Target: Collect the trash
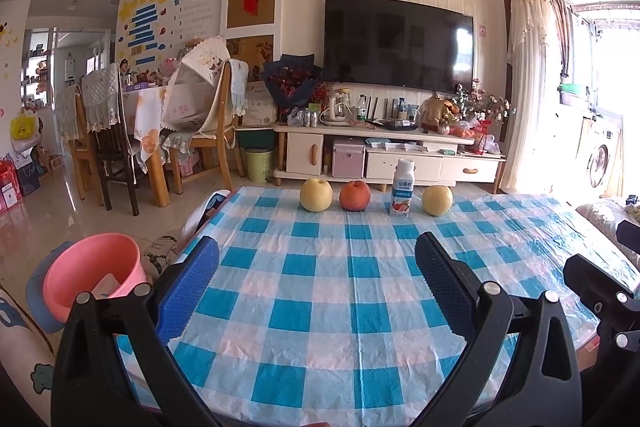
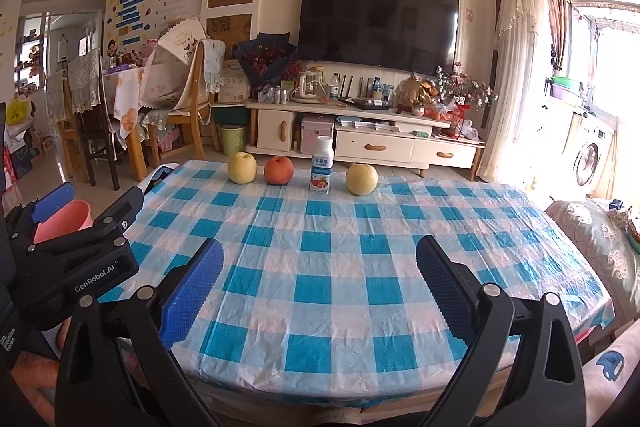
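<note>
A white drink bottle (image 1: 401, 191) with a fruit label stands upright at the far edge of the blue-checked table (image 1: 320, 287), also in the right wrist view (image 2: 321, 166). A pink bin (image 1: 94, 273) stands on the floor left of the table, also in the right wrist view (image 2: 66, 219). My left gripper (image 1: 320, 291) is open and empty over the table's near part. My right gripper (image 2: 320, 291) is open and empty over the near edge, right of the left one.
A yellow fruit (image 1: 316, 195), a red apple (image 1: 355, 195) and another yellow fruit (image 1: 437, 200) stand in line with the bottle. Dining chairs (image 1: 208, 131) and a TV cabinet (image 1: 384, 155) stand beyond the table. A sofa (image 2: 600, 239) is at the right.
</note>
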### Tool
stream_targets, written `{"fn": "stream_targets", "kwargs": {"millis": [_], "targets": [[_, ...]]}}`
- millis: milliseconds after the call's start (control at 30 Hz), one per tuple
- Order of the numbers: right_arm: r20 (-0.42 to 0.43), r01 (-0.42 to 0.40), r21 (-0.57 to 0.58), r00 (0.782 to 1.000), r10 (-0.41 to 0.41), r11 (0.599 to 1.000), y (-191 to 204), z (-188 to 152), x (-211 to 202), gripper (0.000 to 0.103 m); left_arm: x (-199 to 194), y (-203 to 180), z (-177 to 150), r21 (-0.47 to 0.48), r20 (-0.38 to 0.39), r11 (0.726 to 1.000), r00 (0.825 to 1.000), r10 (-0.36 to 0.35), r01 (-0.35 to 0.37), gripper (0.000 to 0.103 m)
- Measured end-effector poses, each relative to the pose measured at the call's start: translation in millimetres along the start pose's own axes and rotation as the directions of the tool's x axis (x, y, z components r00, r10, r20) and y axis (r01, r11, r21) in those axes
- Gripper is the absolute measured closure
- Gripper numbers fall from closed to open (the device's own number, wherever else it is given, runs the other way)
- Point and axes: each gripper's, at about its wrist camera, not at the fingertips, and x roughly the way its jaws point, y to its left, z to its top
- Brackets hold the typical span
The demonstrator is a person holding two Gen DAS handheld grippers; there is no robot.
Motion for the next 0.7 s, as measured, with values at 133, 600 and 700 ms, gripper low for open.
{"fn": "stream_targets", "kwargs": {"millis": [133, 600, 700], "targets": [[-0.028, -0.007, 0.000, 1.000, 0.007, 1.000, -1.0, -5.3, 18.2, 0.007, 16.2, -2.3, -5.9, 0.005, -0.027, 1.000, 1.000, 0.006, -0.006, 0.004], [-0.227, 0.006, 0.059, 0.974, 0.008, 0.998, -36.5, 7.0, 161.1, 0.007, 136.5, -21.5, -37.8, 0.004, -0.276, 1.000, 0.961, 0.029, -0.029, 0.004], [-0.309, 0.046, 0.040, 0.951, -0.031, 0.998, -42.4, -3.0, 213.0, 0.007, 178.1, -25.1, -53.4, -0.030, -0.368, 0.998, 0.929, 0.037, -0.052, 0.004]]}}
